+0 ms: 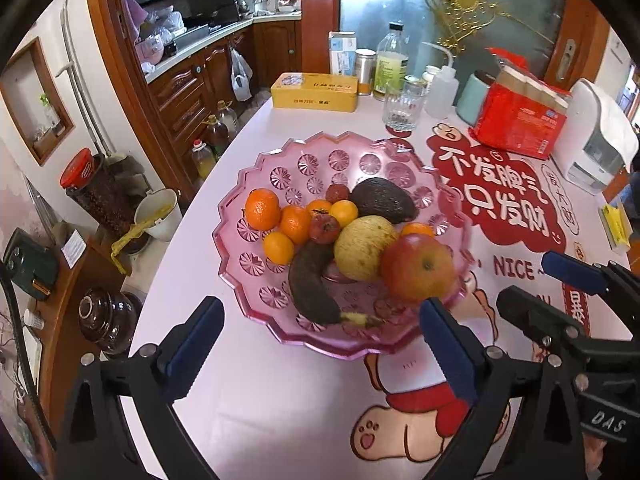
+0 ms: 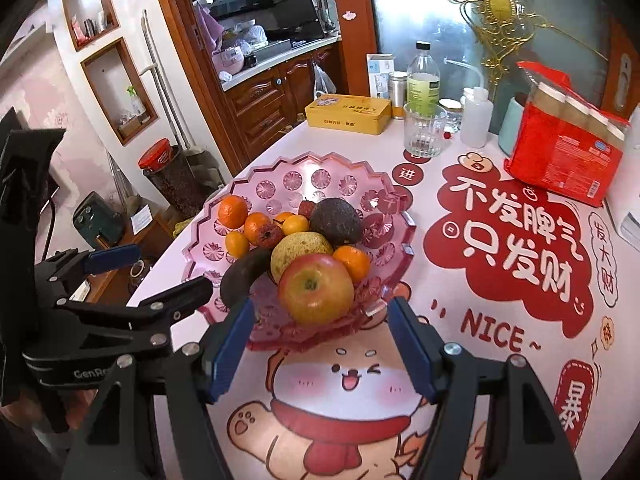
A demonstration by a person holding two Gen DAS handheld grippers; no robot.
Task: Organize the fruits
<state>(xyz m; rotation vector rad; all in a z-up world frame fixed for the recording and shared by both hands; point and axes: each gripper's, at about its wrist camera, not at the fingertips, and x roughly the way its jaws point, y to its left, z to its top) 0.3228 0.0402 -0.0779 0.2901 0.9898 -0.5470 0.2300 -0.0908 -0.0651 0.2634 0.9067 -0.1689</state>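
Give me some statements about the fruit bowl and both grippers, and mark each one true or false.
1. The apple lies in the pink bowl. True.
2. The left gripper is shut on the banana. False: it is open and holds nothing.
3. The avocado lies on the table beside the bowl. False: it is in the bowl.
4. The right gripper is open, near the apple. True.
5. An empty drinking glass stands behind the bowl. True.
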